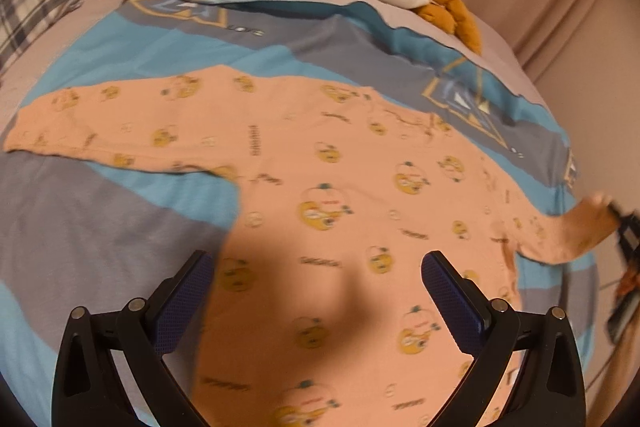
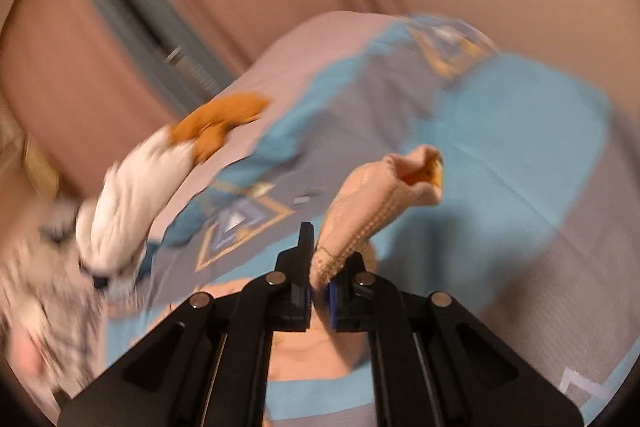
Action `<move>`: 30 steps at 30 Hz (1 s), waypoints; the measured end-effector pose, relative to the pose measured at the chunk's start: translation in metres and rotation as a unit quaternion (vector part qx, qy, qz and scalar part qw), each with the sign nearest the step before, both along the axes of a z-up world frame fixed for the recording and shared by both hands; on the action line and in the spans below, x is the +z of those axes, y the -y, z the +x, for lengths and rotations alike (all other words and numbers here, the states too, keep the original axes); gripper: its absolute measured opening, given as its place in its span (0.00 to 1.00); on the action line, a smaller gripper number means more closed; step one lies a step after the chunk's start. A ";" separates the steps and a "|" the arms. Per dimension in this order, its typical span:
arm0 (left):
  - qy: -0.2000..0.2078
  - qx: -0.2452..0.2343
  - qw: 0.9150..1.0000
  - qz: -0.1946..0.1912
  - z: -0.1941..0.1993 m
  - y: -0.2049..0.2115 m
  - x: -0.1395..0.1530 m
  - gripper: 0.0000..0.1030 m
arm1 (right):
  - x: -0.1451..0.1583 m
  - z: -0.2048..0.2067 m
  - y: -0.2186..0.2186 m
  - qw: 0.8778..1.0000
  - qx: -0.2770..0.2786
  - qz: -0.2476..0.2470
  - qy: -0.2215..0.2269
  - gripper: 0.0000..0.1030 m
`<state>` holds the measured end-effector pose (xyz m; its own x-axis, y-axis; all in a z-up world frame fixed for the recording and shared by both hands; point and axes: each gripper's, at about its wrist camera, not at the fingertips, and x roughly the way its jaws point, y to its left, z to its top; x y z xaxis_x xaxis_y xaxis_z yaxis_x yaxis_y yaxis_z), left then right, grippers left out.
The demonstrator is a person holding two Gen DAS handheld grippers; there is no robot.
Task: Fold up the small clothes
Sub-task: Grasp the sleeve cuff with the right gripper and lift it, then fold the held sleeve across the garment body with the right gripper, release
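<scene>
My right tongs [image 2: 319,281] clamped on the shirt [image 1: 320,207] cuff [image 2: 420,171], angled down above the bed [image 1: 120,227]. Left tongs [image 1: 318,291] wide open, tilted steeply over the shirt's body, holding nothing.

The right claw [image 2: 319,291] pinches a peach sleeve cuff [image 2: 384,195] above the blue-grey bedspread [image 2: 520,115].

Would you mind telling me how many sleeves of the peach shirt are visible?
2: the left sleeve lies flat on the bedspread; the right sleeve is pinched in the right tongs.
</scene>
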<state>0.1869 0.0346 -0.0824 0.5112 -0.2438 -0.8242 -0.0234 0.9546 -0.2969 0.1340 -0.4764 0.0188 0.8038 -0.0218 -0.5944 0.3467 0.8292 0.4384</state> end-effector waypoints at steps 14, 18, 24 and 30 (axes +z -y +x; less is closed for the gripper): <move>-0.003 0.070 0.998 -0.003 -0.025 -0.101 -0.013 1.00 | 0.010 0.112 -0.308 0.938 0.233 -0.247 -0.064 0.06; -0.012 0.092 0.996 -0.008 -0.025 -0.125 -0.022 1.00 | -0.047 0.128 -0.390 0.898 0.287 -0.319 -0.096 0.06; -0.024 0.122 0.992 -0.027 -0.027 -0.152 -0.031 1.00 | -0.128 0.124 -0.471 0.818 0.363 -0.424 -0.142 0.16; -0.015 0.157 0.984 -0.078 -0.026 -0.181 -0.032 1.00 | -0.118 0.095 -0.494 0.794 0.413 -0.435 -0.102 0.68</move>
